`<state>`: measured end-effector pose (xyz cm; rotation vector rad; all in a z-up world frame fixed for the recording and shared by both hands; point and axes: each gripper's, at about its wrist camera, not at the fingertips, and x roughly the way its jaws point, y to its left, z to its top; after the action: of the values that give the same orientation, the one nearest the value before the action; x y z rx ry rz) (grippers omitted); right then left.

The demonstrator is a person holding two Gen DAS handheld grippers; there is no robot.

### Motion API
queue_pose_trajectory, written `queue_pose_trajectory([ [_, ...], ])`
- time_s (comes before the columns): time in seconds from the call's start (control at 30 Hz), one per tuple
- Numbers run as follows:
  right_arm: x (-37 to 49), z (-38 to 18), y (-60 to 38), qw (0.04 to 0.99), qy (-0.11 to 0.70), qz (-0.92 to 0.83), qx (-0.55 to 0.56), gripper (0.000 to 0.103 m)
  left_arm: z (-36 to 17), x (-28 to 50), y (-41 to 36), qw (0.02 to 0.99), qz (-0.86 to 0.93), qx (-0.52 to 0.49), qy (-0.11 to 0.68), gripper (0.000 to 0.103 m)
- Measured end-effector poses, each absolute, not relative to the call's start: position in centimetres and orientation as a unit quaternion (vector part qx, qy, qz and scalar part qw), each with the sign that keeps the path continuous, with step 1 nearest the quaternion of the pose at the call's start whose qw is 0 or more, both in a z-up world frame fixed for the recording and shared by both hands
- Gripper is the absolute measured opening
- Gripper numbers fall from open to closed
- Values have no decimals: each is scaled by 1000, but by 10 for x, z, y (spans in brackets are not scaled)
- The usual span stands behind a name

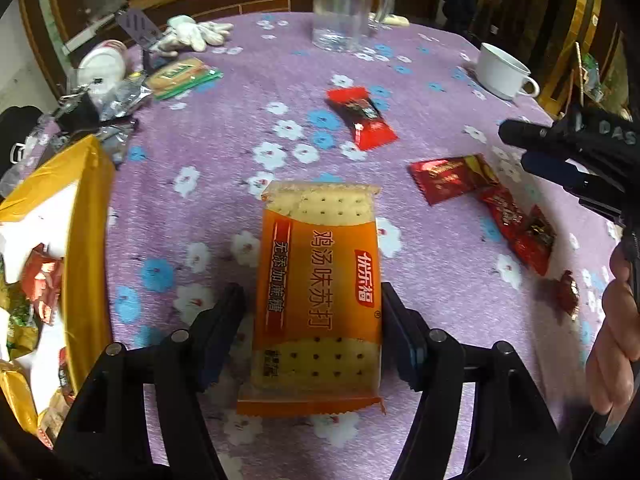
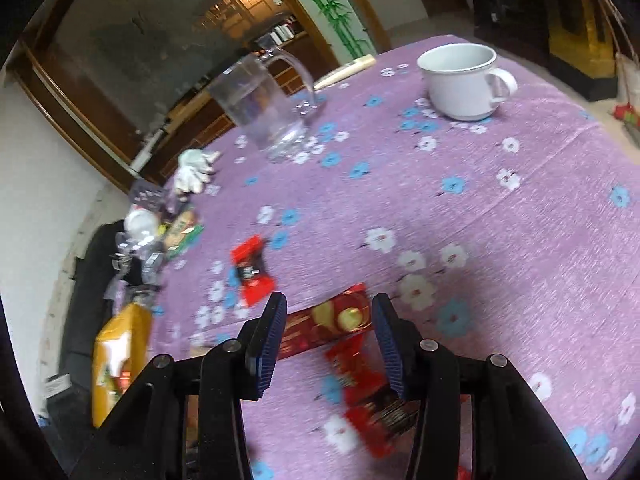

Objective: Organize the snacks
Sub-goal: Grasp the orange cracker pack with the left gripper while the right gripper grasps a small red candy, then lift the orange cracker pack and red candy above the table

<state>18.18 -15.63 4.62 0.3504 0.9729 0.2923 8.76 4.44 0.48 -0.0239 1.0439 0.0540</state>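
Observation:
An orange cracker packet (image 1: 316, 300) lies flat on the purple flowered tablecloth (image 1: 208, 152), between the fingers of my left gripper (image 1: 312, 312). Its right pad is against the packet's edge; a strip of cloth shows at the left pad, so the gripper is open. A yellow box (image 1: 88, 240) with several snacks inside stands at the left. My right gripper (image 2: 330, 308) hangs open over a dark red packet (image 2: 340, 320) and a red candy (image 2: 356, 376). From the left wrist view, the right gripper (image 1: 520, 152) reaches in above these red packets (image 1: 452, 178).
Another red candy (image 1: 360, 118) and a green cracker packet (image 1: 180, 76) lie farther back. A glass pitcher (image 1: 348, 4), a white cup (image 1: 502, 72), a white glove (image 1: 192, 34), a tipped paper cup (image 1: 102, 64) and crumpled wrappers (image 1: 116, 100) ring the table. A hand (image 1: 612, 340) shows at right.

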Motion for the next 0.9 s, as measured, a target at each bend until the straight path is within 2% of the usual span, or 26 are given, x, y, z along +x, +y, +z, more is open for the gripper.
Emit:
queue_pose_trajectory([
  [0.03,185,43,-155,859,467,134,161,48,5,87,46,869,27,-13,494,54],
  [0.27,187,26,-154,820,526,153,166,48,6,84,59,876,29,-34,480,54],
  [0.37,180,36,-149,826,529,152,122,49,5,84,59,877,28,-34,478,54],
  [0.43,178,37,-145,828,529,158,101,56,5,85,57,878,28,-32,477,54],
  [0.57,175,27,-130,820,548,159,46,55,6,84,60,878,25,-40,477,54],
  [0.67,167,26,-115,830,540,141,-19,43,6,84,60,879,26,-45,474,54],
  [0.7,163,25,-110,835,533,127,-43,30,6,83,60,880,27,-46,473,54],
  [0.77,158,26,-106,839,527,122,-59,27,7,82,62,881,25,-55,470,54],
  [0.9,152,32,-105,836,521,174,-13,26,10,81,69,883,23,-75,463,54],
])
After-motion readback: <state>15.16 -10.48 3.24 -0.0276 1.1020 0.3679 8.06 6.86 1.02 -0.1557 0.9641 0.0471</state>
